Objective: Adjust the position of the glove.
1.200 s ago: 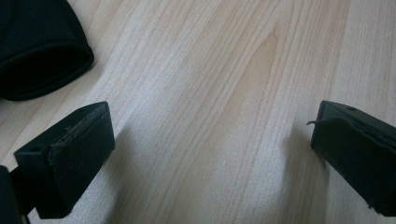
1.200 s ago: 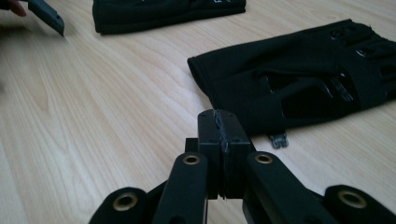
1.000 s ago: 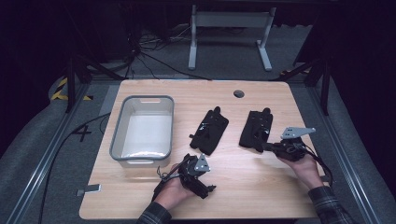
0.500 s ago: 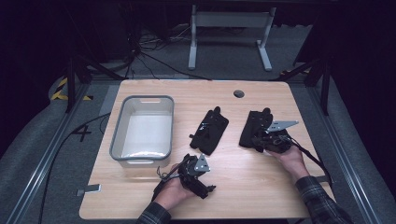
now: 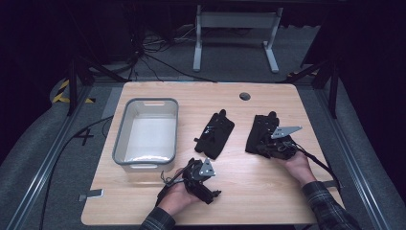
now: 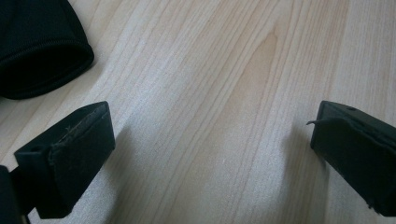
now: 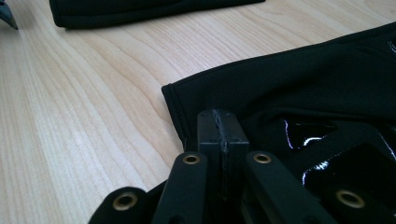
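The right tongs (image 5: 272,146), jaws pressed together, sit at the near edge of the right black glove (image 5: 262,132), which lies lengthwise pointing away across the table (image 5: 287,191), while the left tongs (image 5: 198,173), jaws apart, rest just short of the left glove (image 5: 215,134).

This looks like a lab or test room, not a home. A bare light wooden table (image 5: 268,196) with a cable hole (image 5: 245,96) stands on grey carpet (image 5: 43,158), with a metal floor rail (image 5: 40,179) and yellow-black hazard tape (image 5: 61,91) beside it, loose cables (image 5: 158,60), a grey metal stand (image 5: 234,33) and dark surroundings behind
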{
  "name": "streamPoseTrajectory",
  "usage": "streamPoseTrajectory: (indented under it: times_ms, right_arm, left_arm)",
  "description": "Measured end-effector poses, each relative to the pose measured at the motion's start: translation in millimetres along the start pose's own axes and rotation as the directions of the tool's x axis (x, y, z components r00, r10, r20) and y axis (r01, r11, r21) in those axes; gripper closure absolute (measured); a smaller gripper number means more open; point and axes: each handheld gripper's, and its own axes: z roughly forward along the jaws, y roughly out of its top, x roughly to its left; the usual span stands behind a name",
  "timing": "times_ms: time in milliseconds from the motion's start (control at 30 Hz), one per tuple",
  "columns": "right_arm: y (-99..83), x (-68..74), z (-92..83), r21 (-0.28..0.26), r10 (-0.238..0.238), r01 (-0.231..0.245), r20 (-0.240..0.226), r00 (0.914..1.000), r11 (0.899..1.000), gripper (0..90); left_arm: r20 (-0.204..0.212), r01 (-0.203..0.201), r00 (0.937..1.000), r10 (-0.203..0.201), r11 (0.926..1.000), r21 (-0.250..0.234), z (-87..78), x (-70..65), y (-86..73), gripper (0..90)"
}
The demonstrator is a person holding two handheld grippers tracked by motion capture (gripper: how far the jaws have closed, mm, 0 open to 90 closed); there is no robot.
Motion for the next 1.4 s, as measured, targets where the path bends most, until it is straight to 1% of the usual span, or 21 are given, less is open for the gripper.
streamPoseTrajectory:
  times_ms: [200, 333, 533, 567, 633, 700, 833, 900, 1033, 1267, 1400]
  right_arm:
    - [-2.7, 3.0, -3.9, 0.014, 0.001, -0.001, -0.024, 0.9997, 1.0, 89.9]
    - [-4.0, 8.2, -5.6, 0.022, -0.01, 0.011, -0.034, 0.9994, 1.0, 89.9]
    - [-6.2, 16.6, -8.5, 0.038, -0.023, 0.025, -0.061, 0.9979, 0.999, 89.9]
    - [-7.2, 20.0, -9.2, 0.04, -0.03, 0.033, -0.079, 0.9964, 0.999, 89.9]
    - [-8.2, 24.0, -9.7, 0.041, -0.037, 0.041, -0.093, 0.995, 0.998, 89.9]
    - [-8.7, 25.8, -10.1, 0.043, -0.041, 0.045, -0.097, 0.9944, 0.998, 89.9]
    - [-10.6, 34.9, -11.2, 0.047, -0.05, 0.057, -0.125, 0.9909, 0.997, 89.9]
    - [-10.9, 36.0, -11.2, 0.046, -0.053, 0.059, -0.127, 0.9905, 0.997, 89.9]
    - [-13.0, 42.8, -12.1, 0.045, -0.058, 0.066, -0.15, 0.987, 0.997, 89.9]
    - [-18.6, 58.6, -15.5, 0.045, -0.078, 0.088, -0.196, 0.9775, 0.995, 90.0]
    - [-21.6, 65.7, -18.4, 0.048, -0.087, 0.099, -0.212, 0.9734, 0.994, 89.9]
  left_arm:
    - [0.0, 0.002, 1.0, -0.002, 1.0, 0.001, -0.1, -0.2, -0.1, 0.0]
    - [0.0, 0.003, 1.0, -0.003, 1.0, -0.001, 0.1, -0.2, -0.2, 0.0]
    - [0.0, 0.003, 1.0, -0.003, 1.0, -0.003, 0.0, -0.2, -0.2, 0.0]
    - [0.0, 0.002, 1.0, -0.002, 1.0, 0.0, -0.2, -0.1, -0.2, 0.0]
    - [0.0, 0.002, 1.0, -0.002, 1.0, 0.0, -0.2, -0.1, -0.2, 0.0]
    - [-0.001, 0.002, 1.0, -0.002, 1.0, 0.0, -0.2, -0.2, -0.2, 0.0]
    - [-0.003, 0.004, 1.0, -0.004, 1.0, -0.001, -0.3, -0.3, -0.4, 0.0]
    - [-0.003, 0.004, 1.0, -0.004, 1.0, -0.001, -0.4, -0.4, -0.4, 0.0]
    - [-0.004, 0.006, 1.0, -0.006, 1.0, 0.0, -0.5, -0.5, -0.5, 0.0]
    - [-0.004, 0.006, 1.0, -0.006, 1.0, 0.0, -0.6, -0.5, -0.6, 0.0]
    - [-0.004, 0.007, 1.0, -0.007, 1.0, 0.0, -0.6, -0.5, -0.6, 0.0]
